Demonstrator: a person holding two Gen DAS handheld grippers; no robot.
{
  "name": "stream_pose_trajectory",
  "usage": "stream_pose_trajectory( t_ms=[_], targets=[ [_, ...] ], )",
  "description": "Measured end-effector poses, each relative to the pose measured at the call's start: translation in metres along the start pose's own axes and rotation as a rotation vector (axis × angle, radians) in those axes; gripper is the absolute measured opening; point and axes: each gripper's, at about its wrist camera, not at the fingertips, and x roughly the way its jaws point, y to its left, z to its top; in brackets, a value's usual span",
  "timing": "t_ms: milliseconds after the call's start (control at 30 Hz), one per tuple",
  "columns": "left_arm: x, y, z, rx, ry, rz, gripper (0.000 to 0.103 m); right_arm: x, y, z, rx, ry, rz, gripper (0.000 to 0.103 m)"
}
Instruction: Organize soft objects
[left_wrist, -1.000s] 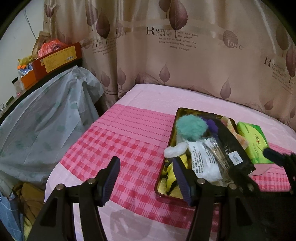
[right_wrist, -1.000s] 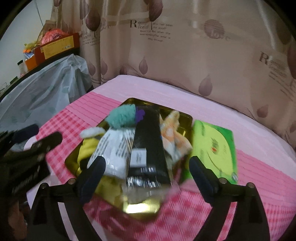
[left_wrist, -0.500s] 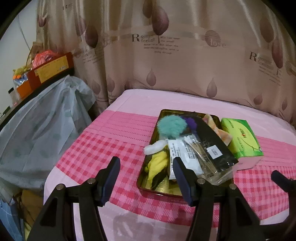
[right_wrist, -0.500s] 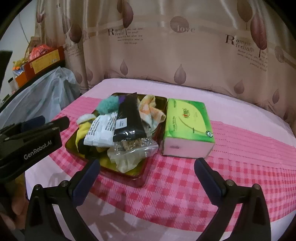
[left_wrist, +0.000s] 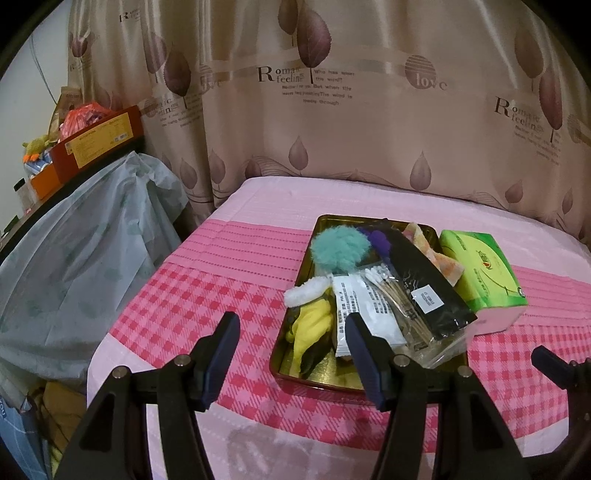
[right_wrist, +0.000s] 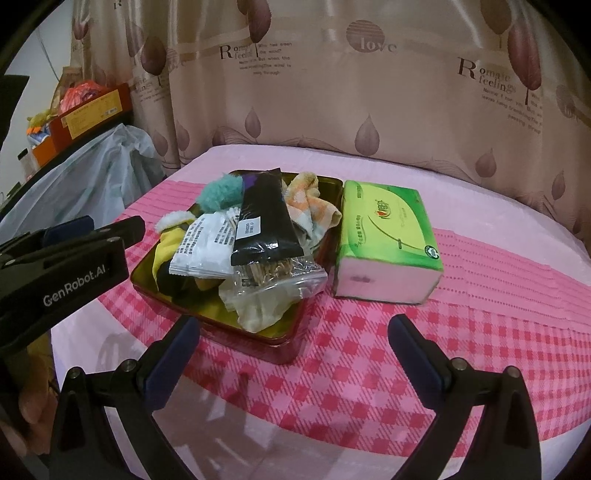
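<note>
Both grippers pulled back from tray (right_wrist: 295, 341), jaws open, empty; right view alone shows tissue pack's (right_wrist: 384, 236) pink end

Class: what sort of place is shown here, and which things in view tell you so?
Probably a home bedroom: a bed-like pink checked cover, a leaf-print curtain behind it, and cluttered household boxes at the side.

Dim, warm indoor light; sharp focus, fisheye bending with dark vignetted corners.

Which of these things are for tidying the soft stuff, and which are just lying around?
For the job: fluffy teal pom-pom, orange checked cloth, yellow cloth, gold metal tray, green tissue pack.

Lying about: leaf-print curtain, grey plastic cover, red cardboard box.
</note>
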Motion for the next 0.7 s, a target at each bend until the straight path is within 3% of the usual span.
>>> stream_pose_trajectory(
  t_ms=[700],
  targets=[
    [0.0004, -0.0007, -0.0009, -0.001, 0.005, 0.0, 0.061, 0.0026, 0.0038, -0.0026, -0.018, 0.011, -0.001, 0.101]
  ],
)
